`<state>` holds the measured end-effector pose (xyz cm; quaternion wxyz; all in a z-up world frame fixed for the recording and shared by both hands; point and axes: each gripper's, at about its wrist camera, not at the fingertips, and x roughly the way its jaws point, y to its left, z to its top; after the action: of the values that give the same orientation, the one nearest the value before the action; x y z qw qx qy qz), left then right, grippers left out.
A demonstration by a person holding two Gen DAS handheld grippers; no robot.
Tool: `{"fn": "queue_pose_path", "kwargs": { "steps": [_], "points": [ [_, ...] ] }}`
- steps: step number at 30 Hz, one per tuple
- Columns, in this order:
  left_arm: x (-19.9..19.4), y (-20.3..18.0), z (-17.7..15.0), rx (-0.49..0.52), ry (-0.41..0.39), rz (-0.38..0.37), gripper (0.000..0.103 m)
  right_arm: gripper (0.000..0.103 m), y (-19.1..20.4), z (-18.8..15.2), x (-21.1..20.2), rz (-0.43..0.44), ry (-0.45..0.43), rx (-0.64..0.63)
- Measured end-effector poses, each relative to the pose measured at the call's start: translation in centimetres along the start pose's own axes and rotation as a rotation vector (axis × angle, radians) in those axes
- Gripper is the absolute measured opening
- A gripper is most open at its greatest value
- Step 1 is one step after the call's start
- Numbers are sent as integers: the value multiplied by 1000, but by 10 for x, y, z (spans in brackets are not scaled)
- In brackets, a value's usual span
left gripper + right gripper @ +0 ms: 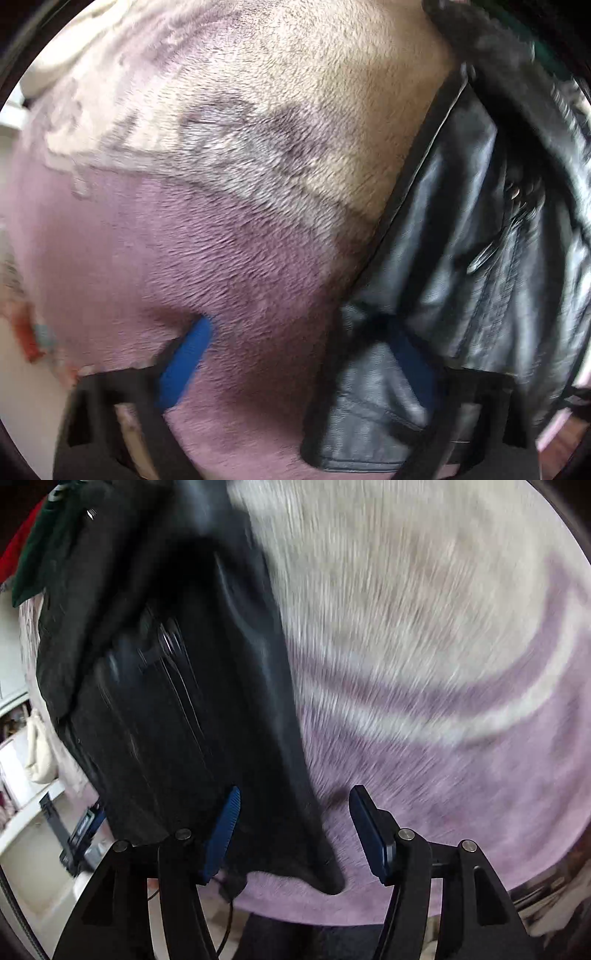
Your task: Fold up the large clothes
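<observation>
A black leather-look jacket (461, 229) lies on a fluffy purple and cream blanket (221, 184). In the left wrist view my left gripper (295, 354) is open, its blue fingers (184, 362) wide apart; the left finger rests on the blanket and the right finger lies over the jacket's lower edge. In the right wrist view the jacket (166, 701) fills the left side and its hem corner reaches between the fingers. My right gripper (293, 830) is open, with the blue left finger (221, 834) over the jacket and the right finger above the blanket (443, 701). Both views are motion-blurred.
A dark green and red cloth (33, 550) lies at the far end of the jacket. Beyond the blanket's edge on the left stand white shelves with a cream bag (38, 749) and a black stand (70, 834). Floor shows below the blanket's near edge.
</observation>
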<state>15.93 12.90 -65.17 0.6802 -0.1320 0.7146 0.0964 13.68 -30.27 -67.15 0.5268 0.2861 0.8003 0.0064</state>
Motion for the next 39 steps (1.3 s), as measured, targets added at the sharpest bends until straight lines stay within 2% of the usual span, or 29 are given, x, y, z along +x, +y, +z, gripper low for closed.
{"fn": "queue_pose_path", "kwargs": {
  "steps": [1, 2, 3, 4, 6, 8, 11, 14, 17, 18, 19, 20, 21, 24, 25, 26, 27, 28, 29, 33, 37, 38, 39],
  "points": [
    [-2, 4, 2, -4, -8, -31, 39, 58, 0, -7, 5, 27, -14, -14],
    [-7, 7, 3, 7, -27, -38, 28, 28, 2, -12, 9, 14, -22, -27],
    [-12, 4, 3, 41, -47, -30, 14, 14, 5, -18, 10, -11, -37, -49],
    [-15, 1, 4, 78, -55, -6, 14, 9, 4, -24, 11, -25, -48, -55],
    [-13, 0, 4, 125, -65, 36, 17, 5, 5, -37, 5, -65, -93, -52],
    [-8, 1, 4, 137, -59, 32, 18, 4, 2, -44, 6, -87, -120, -31],
    [-13, -9, 2, 193, -61, 100, 17, 4, 0, -43, 7, -82, -100, -7],
    [-28, -21, 0, 223, -77, 175, 17, 5, 7, -49, 3, -132, -68, -34],
    [-43, -46, -11, 249, -125, 250, 19, 14, 6, -59, -13, -171, -73, -73],
    [-51, -53, -13, 251, -137, 274, 32, 17, 7, -63, -20, -196, -86, -99],
    [-57, -59, -16, 254, -144, 275, 59, 26, 15, -62, -22, -217, -93, -115],
    [-63, -66, -21, 257, -158, 281, 76, 35, 15, -67, -29, -246, -108, -137],
    [-72, -67, -23, 263, -177, 287, 94, 37, 15, -71, -35, -254, -119, -153],
    [-92, -95, -32, 293, -219, 302, 95, 38, 28, -65, -52, -270, -138, -193],
    [-95, -104, -37, 304, -229, 309, 94, 44, 31, -65, -55, -275, -146, -204],
    [-97, -115, -42, 313, -236, 312, 95, 59, 42, -64, -60, -271, -156, -225],
    [-101, -126, -44, 319, -242, 319, 94, 67, 41, -56, -69, -266, -160, -238],
    [-103, -137, -48, 326, -246, 327, 94, 82, 38, -55, -75, -262, -166, -256],
    [-106, -148, -52, 333, -250, 334, 94, 86, 36, -52, -76, -256, -170, -272],
    [-107, -191, -79, 345, -253, 387, 94, 86, 19, -35, -92, -213, -144, -327],
    [-115, -246, -106, 297, -208, 373, 94, 86, -21, -18, -122, -198, -122, -367],
    [-116, -258, -114, 293, -200, 366, 94, 86, -2, 16, -136, -199, -122, -368],
    [-115, -275, -122, 285, -184, 352, 94, 86, -11, 28, -151, -198, -123, -371]
  ]
}}
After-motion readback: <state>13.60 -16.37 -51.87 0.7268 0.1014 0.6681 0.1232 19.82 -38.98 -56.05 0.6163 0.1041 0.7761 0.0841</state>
